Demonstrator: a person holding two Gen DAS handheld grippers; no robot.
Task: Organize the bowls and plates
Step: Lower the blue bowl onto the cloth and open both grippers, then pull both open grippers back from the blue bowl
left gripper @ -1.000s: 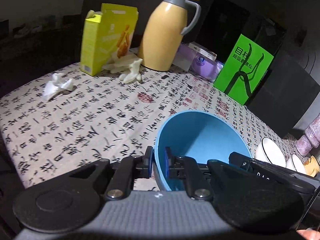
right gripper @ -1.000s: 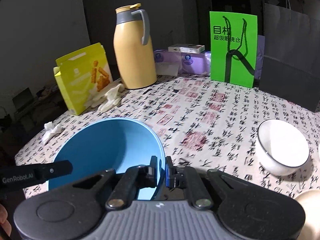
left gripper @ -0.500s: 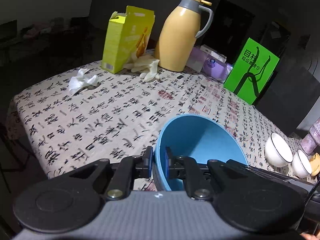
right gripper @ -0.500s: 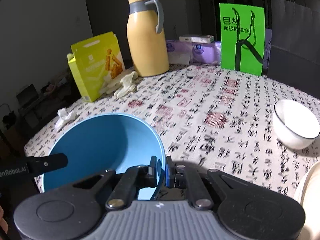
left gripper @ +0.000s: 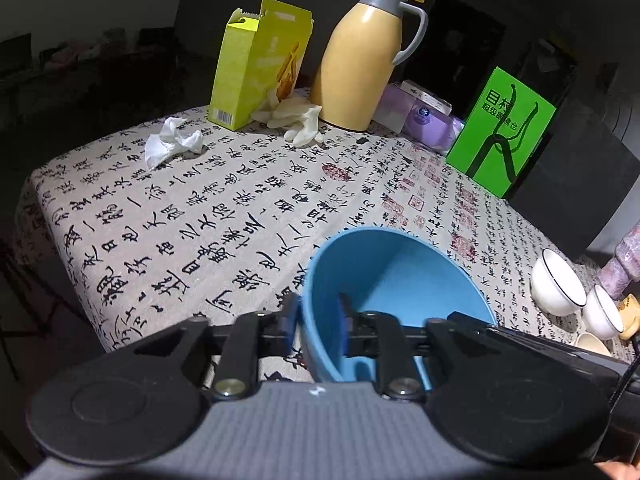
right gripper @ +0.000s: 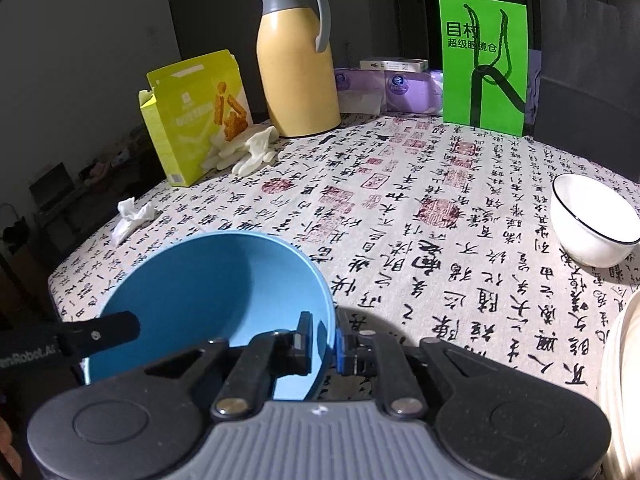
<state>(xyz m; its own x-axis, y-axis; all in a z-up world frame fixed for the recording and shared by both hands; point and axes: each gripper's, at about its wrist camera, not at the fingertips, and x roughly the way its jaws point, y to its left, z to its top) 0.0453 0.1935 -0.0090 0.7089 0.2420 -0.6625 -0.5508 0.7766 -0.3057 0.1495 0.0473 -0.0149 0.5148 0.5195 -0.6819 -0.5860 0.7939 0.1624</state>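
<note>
A blue bowl [left gripper: 400, 280] [right gripper: 208, 280] sits at the near part of the calligraphy-print table [left gripper: 200, 216]. My left gripper [left gripper: 318, 318] straddles its left rim; the jaws are opening and the inner pad stands clear of the wall. My right gripper [right gripper: 323, 336] straddles the right rim, jaws also opening, pads just off the wall. One finger of the left gripper [right gripper: 100, 332] shows inside the bowl in the right wrist view. Two white bowls with dark rims [left gripper: 556, 284] [left gripper: 602, 312] stand to the right; one white bowl [right gripper: 592, 224] shows in the right wrist view.
At the back stand a yellow thermos jug [left gripper: 360, 60], an open yellow box [left gripper: 256, 64], rubber gloves [left gripper: 296, 120], purple tissue packs [left gripper: 428, 120], a green bag [left gripper: 500, 132] and a dark bag [left gripper: 572, 180]. A crumpled tissue [left gripper: 172, 144] lies left. A cream dish rim [right gripper: 620, 360] is at right.
Both grippers and the blue bowl drew back toward the near table edge and sank a little. Both pairs of jaws, shut on the rim before, have parted, the left more widely.
</note>
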